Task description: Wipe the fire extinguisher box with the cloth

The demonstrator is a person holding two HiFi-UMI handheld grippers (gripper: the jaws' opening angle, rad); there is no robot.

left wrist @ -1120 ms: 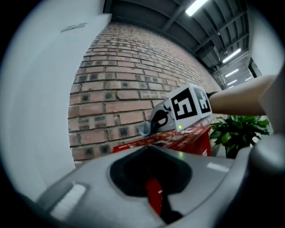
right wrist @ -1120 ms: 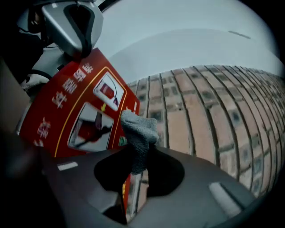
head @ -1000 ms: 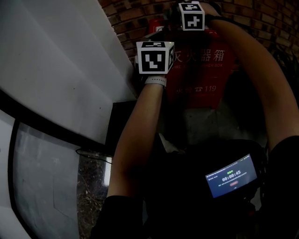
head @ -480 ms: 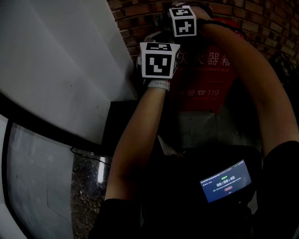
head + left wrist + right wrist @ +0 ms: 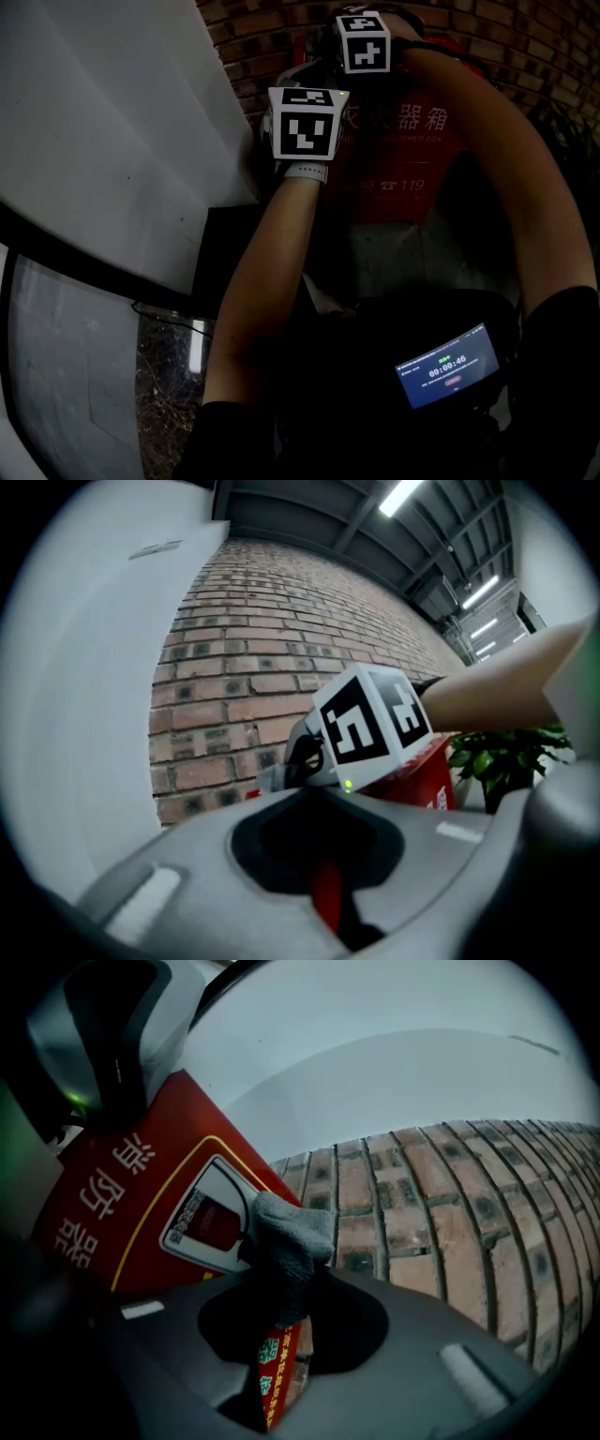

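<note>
The red fire extinguisher box [image 5: 403, 155] stands against the brick wall, with white characters on its front. My right gripper [image 5: 364, 42] is at the box's top left corner, shut on a grey cloth [image 5: 286, 1241] that presses against the red box [image 5: 131, 1213] by its shield emblem. My left gripper [image 5: 304, 122] is just below and to the left, at the box's left edge. In the left gripper view its jaws [image 5: 319, 855] look shut, holding nothing, with a strip of red showing through the gap. The right gripper's marker cube [image 5: 370, 726] fills that view's middle.
A brick wall [image 5: 272, 33] runs behind the box. A big white panel [image 5: 112, 131] closes off the left side. A green plant [image 5: 502, 761] stands to the right of the box. A phone with a lit screen [image 5: 445, 366] hangs at my chest.
My right gripper has slid a little left and down along the box's top with the cloth. The left gripper has stayed at the box's left edge.
</note>
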